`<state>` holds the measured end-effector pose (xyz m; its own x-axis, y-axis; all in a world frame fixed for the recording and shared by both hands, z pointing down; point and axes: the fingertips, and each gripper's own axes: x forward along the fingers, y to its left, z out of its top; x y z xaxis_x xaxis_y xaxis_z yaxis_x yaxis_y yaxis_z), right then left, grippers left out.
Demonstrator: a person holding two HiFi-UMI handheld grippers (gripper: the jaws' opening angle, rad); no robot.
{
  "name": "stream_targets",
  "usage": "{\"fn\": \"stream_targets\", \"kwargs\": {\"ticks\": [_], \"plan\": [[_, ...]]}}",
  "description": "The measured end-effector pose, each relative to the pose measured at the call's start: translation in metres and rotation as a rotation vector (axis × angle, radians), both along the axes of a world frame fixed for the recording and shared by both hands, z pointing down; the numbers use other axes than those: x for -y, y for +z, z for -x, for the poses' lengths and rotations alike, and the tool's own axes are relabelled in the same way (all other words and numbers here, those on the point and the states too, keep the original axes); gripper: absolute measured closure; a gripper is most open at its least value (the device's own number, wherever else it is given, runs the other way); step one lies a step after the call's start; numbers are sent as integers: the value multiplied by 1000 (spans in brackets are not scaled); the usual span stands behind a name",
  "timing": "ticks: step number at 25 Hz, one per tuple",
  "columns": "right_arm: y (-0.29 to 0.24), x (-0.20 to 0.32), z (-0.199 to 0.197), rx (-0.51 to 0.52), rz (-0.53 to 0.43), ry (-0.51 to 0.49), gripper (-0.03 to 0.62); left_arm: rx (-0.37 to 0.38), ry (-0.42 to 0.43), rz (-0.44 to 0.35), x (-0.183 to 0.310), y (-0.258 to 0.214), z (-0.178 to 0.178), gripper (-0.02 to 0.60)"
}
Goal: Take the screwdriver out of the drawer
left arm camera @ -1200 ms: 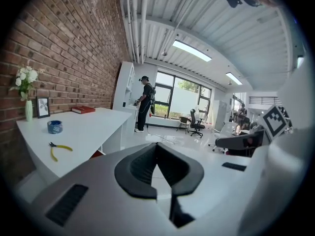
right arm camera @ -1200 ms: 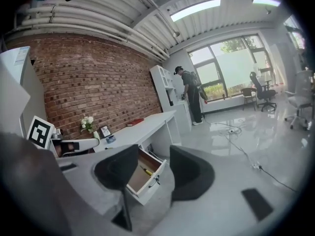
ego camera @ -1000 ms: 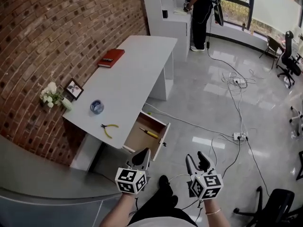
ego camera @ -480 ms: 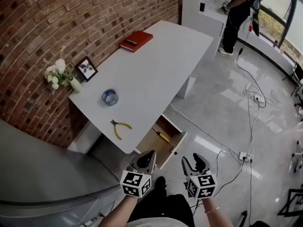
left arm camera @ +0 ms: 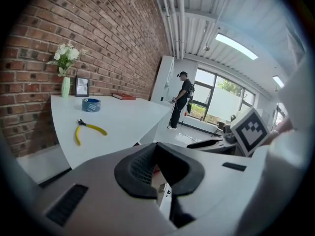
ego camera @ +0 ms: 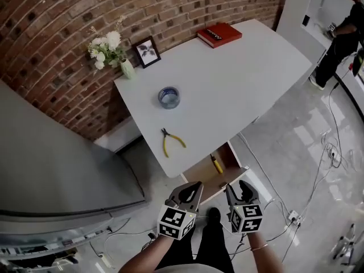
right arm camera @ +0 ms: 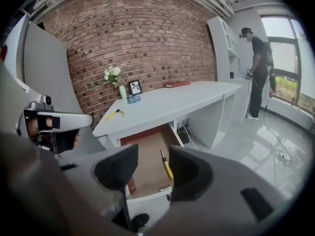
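A yellow-handled screwdriver [ego camera: 216, 164] [right arm camera: 167, 165] lies in the open wooden drawer [ego camera: 229, 182] [right arm camera: 149, 152] under the white desk's [ego camera: 227, 84] near corner. My right gripper [ego camera: 239, 190] [right arm camera: 153, 167] hovers just in front of the drawer, open, with the screwdriver showing through the gap between its pads. My left gripper [ego camera: 193, 187] [left arm camera: 157, 151] hangs beside it to the left, its pads together and holding nothing. Both are short of the drawer and touch nothing.
On the desk lie yellow pliers [ego camera: 169, 143] [left arm camera: 86, 129], a blue tape roll [ego camera: 169, 97], a red book [ego camera: 219, 34], a picture frame [ego camera: 147, 52] and a flower vase [ego camera: 111, 47]. A grey partition [ego camera: 57, 169] stands left. A person [ego camera: 347, 33] and floor cables [ego camera: 330, 152] are at the right.
The head view has swung, so the desk now fills the upper middle. Both grippers have come closer to the open drawer. The screwdriver has not moved.
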<state>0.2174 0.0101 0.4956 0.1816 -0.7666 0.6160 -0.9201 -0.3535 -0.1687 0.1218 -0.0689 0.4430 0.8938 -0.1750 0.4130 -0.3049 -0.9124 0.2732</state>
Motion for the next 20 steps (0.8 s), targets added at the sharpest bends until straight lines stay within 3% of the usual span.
{"fn": "stream_targets", "kwargs": {"ticks": [6, 16, 20], "plan": [[30, 24, -21, 6, 65, -133, 407, 43, -152, 39, 5, 26, 1, 591], [80, 41, -15, 8, 134, -309, 407, 71, -300, 16, 9, 61, 3, 591], [101, 50, -14, 26, 160, -350, 407, 92, -370, 46, 6, 81, 9, 592]]}}
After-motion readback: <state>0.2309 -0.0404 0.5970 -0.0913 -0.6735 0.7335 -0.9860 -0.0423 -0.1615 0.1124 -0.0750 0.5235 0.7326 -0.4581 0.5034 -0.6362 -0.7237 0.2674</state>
